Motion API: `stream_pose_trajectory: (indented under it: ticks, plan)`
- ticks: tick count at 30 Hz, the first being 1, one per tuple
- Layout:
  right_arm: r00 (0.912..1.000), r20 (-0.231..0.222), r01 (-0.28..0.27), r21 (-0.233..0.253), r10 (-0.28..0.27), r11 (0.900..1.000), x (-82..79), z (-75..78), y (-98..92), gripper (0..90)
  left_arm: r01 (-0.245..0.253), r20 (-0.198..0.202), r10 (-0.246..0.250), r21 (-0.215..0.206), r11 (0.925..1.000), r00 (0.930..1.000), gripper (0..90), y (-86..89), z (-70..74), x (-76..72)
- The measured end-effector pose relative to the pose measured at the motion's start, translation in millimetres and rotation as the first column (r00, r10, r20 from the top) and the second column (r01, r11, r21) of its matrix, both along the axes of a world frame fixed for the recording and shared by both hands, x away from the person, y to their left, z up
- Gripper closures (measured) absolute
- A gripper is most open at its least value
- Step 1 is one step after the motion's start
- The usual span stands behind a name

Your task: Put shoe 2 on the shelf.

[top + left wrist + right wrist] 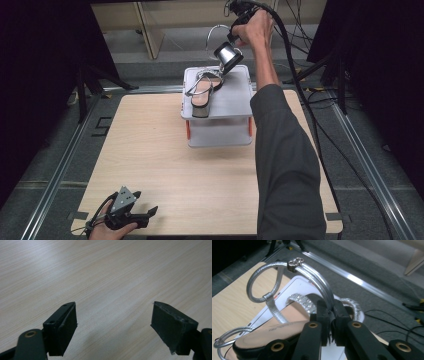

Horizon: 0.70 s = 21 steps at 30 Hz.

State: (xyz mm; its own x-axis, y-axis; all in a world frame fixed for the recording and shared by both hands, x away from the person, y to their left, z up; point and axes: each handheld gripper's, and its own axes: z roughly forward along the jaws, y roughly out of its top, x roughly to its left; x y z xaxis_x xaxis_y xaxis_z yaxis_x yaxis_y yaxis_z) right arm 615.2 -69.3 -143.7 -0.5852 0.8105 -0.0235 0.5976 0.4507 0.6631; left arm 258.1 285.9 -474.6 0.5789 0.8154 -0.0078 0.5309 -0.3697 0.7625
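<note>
Sandal (202, 93) on box (227, 100) (table's (150, 150) far side); left hand-held gripper (145, 216) near edge.

Left gripper (150, 212): lying low at the near left, held in the left hand (107, 231), jaws standing wide apart, gripping nothing. Right gripper (220, 75): reaching far forward on an outstretched right arm (280, 150), right hand (257, 30) raised, jaws pointing downward, pressing tightly together.
</note>
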Motion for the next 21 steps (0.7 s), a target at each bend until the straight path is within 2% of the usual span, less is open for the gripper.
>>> stream_pose_trajectory:
  ticks: [3,5,11,12,15,16,18,21]
  plan:
    - [1.0000,-0.003,-0.005,0.004,0.005,1.000,-1.0,-5.7,-3.8,86.5,-0.003,0.003,0.003,-0.011,0.9999,1.0000,20.3,-0.5,0.1,-0.3]
    - [0.9993,-0.019,-0.032,0.005,0.032,0.999,-6.8,-11.7,-10.2,86.4,0.002,-0.001,-0.002,0.012,0.9999,1.0000,20.3,0.4,0.2,0.7]
    - [0.9960,-0.047,-0.078,-0.018,0.077,0.997,-19.1,-25.8,-17.7,86.2,-0.003,-0.002,0.003,0.019,0.9998,1.0000,20.3,0.1,-0.4,1.1]
    - [0.9942,-0.062,-0.089,-0.013,0.088,0.996,-23.9,-33.4,-20.4,86.0,-0.006,-0.003,0.006,0.026,0.9996,1.0000,20.3,0.2,-0.7,1.5]
    - [0.9916,-0.080,-0.104,-0.021,0.102,0.994,-28.8,-40.8,-21.2,85.9,-0.005,-0.003,0.005,0.029,0.9996,1.0000,20.3,0.2,-0.6,1.6]
    - [0.9886,-0.089,-0.124,-0.023,0.121,0.992,-32.9,-48.3,-21.6,85.7,-0.007,-0.006,0.007,0.031,0.9995,1.0000,20.3,-0.2,-1.1,1.9]
    - [0.9855,-0.101,-0.141,-0.048,0.136,0.989,-35.9,-55.0,-21.1,85.6,-0.004,-0.005,0.004,0.031,0.9995,1.0000,20.3,-0.4,-1.2,2.0]
    - [0.9803,-0.121,-0.161,-0.035,0.156,0.986,-39.1,-65.0,-21.2,85.5,-0.006,-0.004,0.006,0.034,0.9994,1.0000,20.3,-0.2,-1.0,1.9]
